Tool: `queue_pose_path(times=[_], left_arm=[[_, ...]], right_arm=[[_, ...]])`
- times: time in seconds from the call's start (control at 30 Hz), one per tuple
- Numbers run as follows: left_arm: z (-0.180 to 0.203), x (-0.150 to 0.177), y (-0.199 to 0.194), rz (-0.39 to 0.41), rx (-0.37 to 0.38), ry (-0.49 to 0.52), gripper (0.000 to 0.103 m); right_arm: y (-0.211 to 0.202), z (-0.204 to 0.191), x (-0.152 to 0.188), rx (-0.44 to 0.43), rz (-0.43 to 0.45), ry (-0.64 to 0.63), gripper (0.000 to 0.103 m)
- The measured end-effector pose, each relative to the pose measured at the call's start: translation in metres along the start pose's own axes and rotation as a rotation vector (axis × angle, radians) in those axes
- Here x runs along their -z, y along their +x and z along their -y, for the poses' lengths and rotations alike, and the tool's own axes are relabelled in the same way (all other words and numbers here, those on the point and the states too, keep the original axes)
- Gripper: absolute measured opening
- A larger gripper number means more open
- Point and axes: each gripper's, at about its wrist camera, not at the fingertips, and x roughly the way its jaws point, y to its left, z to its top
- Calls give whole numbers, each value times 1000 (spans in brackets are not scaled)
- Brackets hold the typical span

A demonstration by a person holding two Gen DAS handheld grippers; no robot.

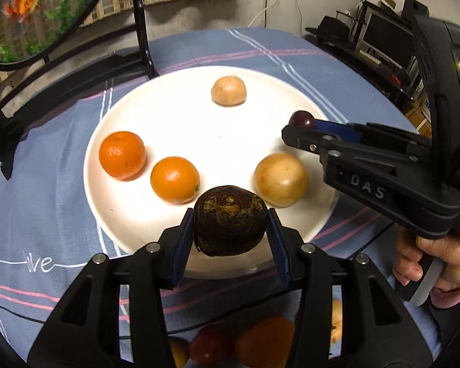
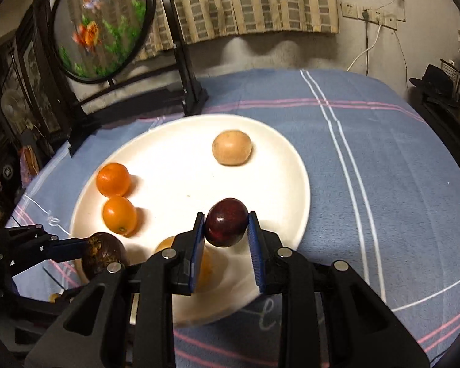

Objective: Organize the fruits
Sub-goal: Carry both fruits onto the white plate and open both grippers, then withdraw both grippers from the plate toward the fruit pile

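We held a dark mottled fruit [image 1: 230, 225] in the left gripper [image 1: 230, 233], jaws clenched on it over the plate's [image 1: 174, 122] near rim. The right gripper [image 2: 227, 230] gripped a plum [image 2: 227, 222] above the plate. We judged it best to lower each fruit into bare space, clear of the oranges [image 1: 174, 179]. Only the left view showed more fruit [image 1: 260, 342] beneath us and the hand [image 1: 438, 263].

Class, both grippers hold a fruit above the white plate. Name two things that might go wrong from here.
1. The left gripper pinches the dark rough fruit only at its sides; it might slip out.
2. The small dark red fruit in the right gripper is round and glossy; released, it may roll off the plate or strike the oranges.
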Motion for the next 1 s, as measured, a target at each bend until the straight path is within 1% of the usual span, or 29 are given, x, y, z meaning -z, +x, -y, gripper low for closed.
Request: queue_pose_path(times=[0.07, 0.17, 0.2, 0.23, 0.27, 0.3, 0.33, 0.37, 0.43, 0.5, 0.57, 0.63, 0.67, 0.7, 0.77, 0.8, 0.87, 0.93, 1.0], left_arm=[[-2, 2, 7, -15, -3, -3, 48], [-5, 0, 12, -16, -6, -23, 48], [-7, -1, 12, -16, -5, -34, 50], [-7, -1, 12, -16, -6, -41, 54], [-7, -2, 11, -14, -13, -46, 64], [-8, -3, 6, 0, -25, -52, 65], [-9, -3, 0, 10, -24, -54, 65], [-10, -4, -6, 18, -18, -57, 65], [-13, -3, -29, 56, -10, -74, 69], [-15, -1, -53, 107, -13, -85, 80], [-19, 9, -83, 170, -33, -109, 89], [-24, 27, -109, 226, -41, -147, 93], [-27, 37, -118, 239, -43, -166, 95], [-29, 52, -126, 244, -58, -193, 98], [-32, 74, -134, 239, -91, -227, 98], [-34, 90, -139, 241, -102, -254, 98], [-35, 112, -145, 250, -92, -287, 99], [-37, 139, -146, 257, -66, -328, 99], [-37, 158, -144, 250, -58, -351, 99]], right_arm=[[8, 1, 1, -11, -18, -1, 28], [8, -1, 2, -6, -18, -13, 29], [7, -1, 1, -9, -19, -11, 30], [7, -1, 2, -11, -18, -11, 30], [5, -1, 2, -9, -16, -13, 34], [4, -1, 2, 1, -12, -15, 45], [-1, -1, 2, 14, 7, -13, 50], [-8, -1, 2, 11, 26, -10, 52], [-27, -4, 1, -6, 65, -15, 52], [-48, -9, 1, -8, 112, -24, 54], [-75, -13, 6, -23, 161, -22, 56], [-91, -16, 14, -43, 180, -20, 57], [-99, -18, 19, -48, 187, -22, 57], [-108, -21, 28, -47, 197, -30, 59], [-118, -26, 43, -43, 206, -48, 61], [-122, -28, 50, -46, 206, -55, 61], [-129, -32, 69, -67, 192, -75, 61], [-134, -39, 86, -89, 165, -111, 61], [-141, -47, 102, -94, 155, -147, 61]])
